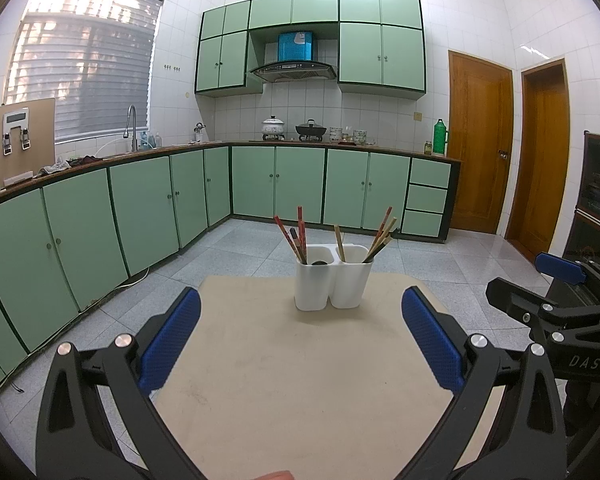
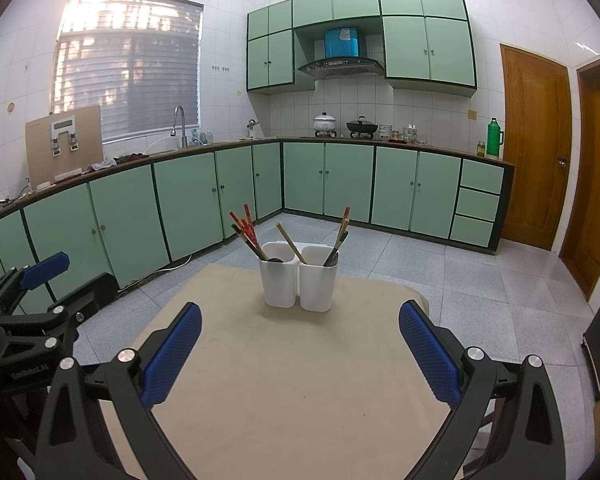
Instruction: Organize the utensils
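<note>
Left wrist view — your left gripper [image 1: 300, 334] hangs over the beige table [image 1: 284, 392], jaws spread wide, empty. White twin-cup holder [image 1: 332, 282] stands upright at the table's far end, red chopsticks [image 1: 298, 236] left cup, wooden chopsticks [image 1: 380, 236] right. Right gripper [image 2: 300, 344] likewise spread — holding nothing.

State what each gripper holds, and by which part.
Nothing. The left gripper and right gripper are both open and empty; the chopsticks stand in the white holder.
</note>
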A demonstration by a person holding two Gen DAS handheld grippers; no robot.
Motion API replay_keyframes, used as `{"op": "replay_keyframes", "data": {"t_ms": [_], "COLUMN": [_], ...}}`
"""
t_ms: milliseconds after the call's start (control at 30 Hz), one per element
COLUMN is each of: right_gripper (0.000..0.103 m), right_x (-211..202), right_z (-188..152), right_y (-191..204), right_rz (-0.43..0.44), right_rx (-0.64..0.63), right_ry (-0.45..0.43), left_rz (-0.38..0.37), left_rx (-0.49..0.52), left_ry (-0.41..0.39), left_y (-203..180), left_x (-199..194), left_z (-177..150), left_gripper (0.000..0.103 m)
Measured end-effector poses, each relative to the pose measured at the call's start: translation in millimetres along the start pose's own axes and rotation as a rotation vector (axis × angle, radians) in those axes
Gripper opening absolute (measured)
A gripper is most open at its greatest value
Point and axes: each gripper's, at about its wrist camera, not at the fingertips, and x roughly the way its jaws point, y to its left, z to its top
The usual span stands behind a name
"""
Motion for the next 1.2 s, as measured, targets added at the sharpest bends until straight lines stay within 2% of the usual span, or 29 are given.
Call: {"op": "replay_keyframes", "data": {"t_ms": [1200], "right_gripper": [0.097], "right_x": [-0.3], "right_z": [1.5], "right_y": [0.2], "right_rz": [0.000], "right_rx": [0.000], "right_ry": [0.002], "left_rz": [-0.002], "left_rx": [0.000], "left_ry": [0.006], "left_y": [-2.3], "left_x": [1.7], "left_z": [-3.4], "left_gripper": [0.098]}}
